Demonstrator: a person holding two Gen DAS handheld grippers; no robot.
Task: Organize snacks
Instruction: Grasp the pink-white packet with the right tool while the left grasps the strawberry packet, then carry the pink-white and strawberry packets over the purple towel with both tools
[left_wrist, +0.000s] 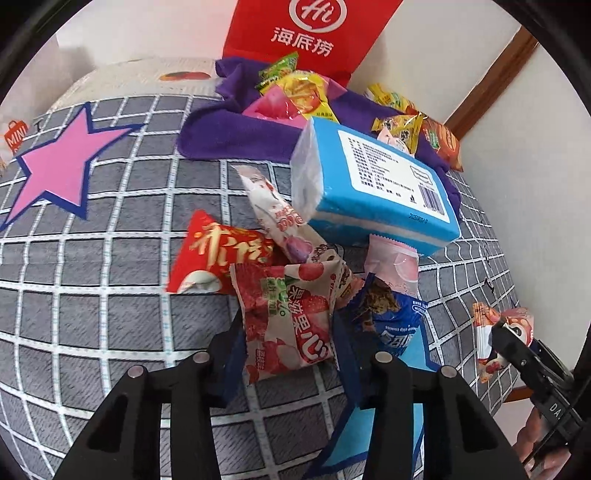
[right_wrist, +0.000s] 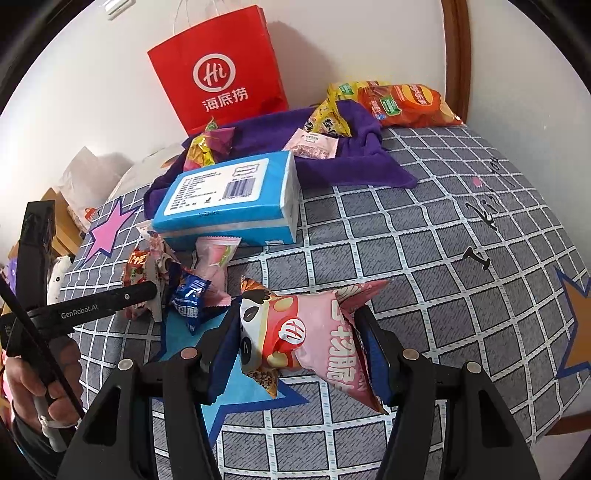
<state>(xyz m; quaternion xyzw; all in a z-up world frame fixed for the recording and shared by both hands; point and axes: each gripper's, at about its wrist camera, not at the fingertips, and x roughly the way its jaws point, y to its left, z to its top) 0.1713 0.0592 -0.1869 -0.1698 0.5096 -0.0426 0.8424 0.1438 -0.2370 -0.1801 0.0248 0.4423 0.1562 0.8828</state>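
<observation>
My left gripper (left_wrist: 290, 332) is shut on a red-and-white strawberry snack packet (left_wrist: 288, 321), with a pad against each side. The packet lies at the near edge of a small pile: a red packet (left_wrist: 210, 254), a white-pink stick packet (left_wrist: 273, 210), a pink packet (left_wrist: 395, 262) and a blue cookie packet (left_wrist: 391, 317). My right gripper (right_wrist: 295, 325) is shut on a pink panda snack bag (right_wrist: 306, 332), held just above a blue star (right_wrist: 236, 387) on the cloth. The same pile (right_wrist: 190, 299) shows at the left of the right wrist view.
A blue tissue box (left_wrist: 373, 184) (right_wrist: 229, 199) lies behind the pile. Farther back a purple cloth (right_wrist: 354, 162) carries several snacks, with an orange chip bag (right_wrist: 406, 105) and a red paper bag (right_wrist: 221, 70) against the wall. A pink star (left_wrist: 59, 166) marks the grey checked tablecloth.
</observation>
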